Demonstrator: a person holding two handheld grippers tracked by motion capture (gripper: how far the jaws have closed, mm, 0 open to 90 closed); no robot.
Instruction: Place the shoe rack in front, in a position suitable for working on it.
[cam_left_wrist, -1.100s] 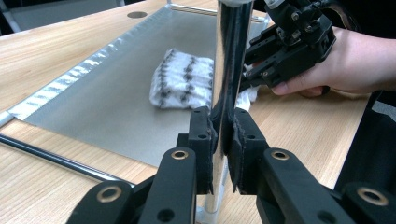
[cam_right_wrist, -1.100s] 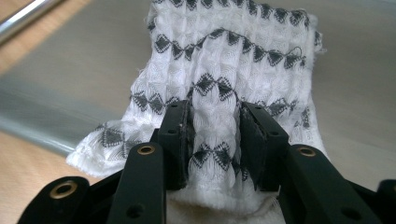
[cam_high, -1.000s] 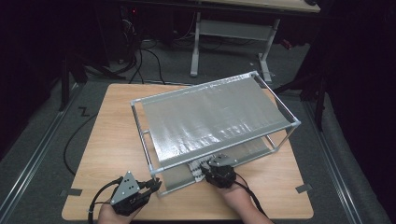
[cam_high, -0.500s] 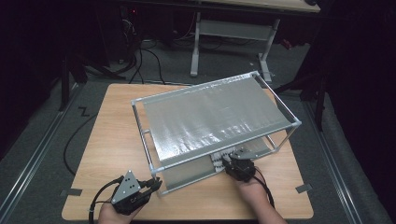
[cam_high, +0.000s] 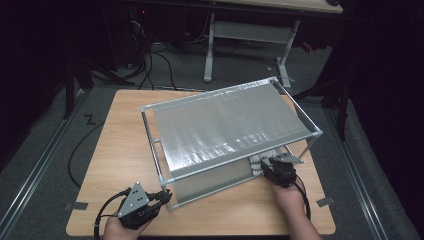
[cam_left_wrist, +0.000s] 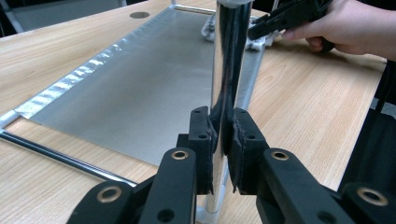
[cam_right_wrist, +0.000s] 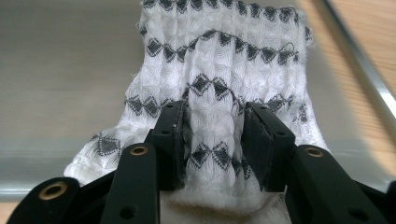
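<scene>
Since the earlier picture, my right gripper (cam_high: 270, 162) has travelled to the right along the front of the lower shelf (cam_high: 220, 182) and now is near the right front corner of the rack (cam_high: 225, 125), while my left gripper (cam_high: 162, 196) has not changed its place. On the left, my jaws are pressed together on the chrome post (cam_left_wrist: 229, 70) at the left front corner of the rack, and the post stands upright between the two pads. On the right, my jaws have just been opening; they stand on both sides of a raised fold of the white cloth (cam_right_wrist: 219, 93) with dark diamond pattern, and I see the pads (cam_right_wrist: 175, 140) beside the fold but not squeezing it. This cloth lies on the grey lower shelf, under the grey upper shelf (cam_high: 225, 125), close to the front rail. In the left gripper view my right hand (cam_left_wrist: 345, 23) is seen far off, over the same cloth (cam_left_wrist: 210, 30). All stands on the wooden table (cam_high: 120, 150).
</scene>
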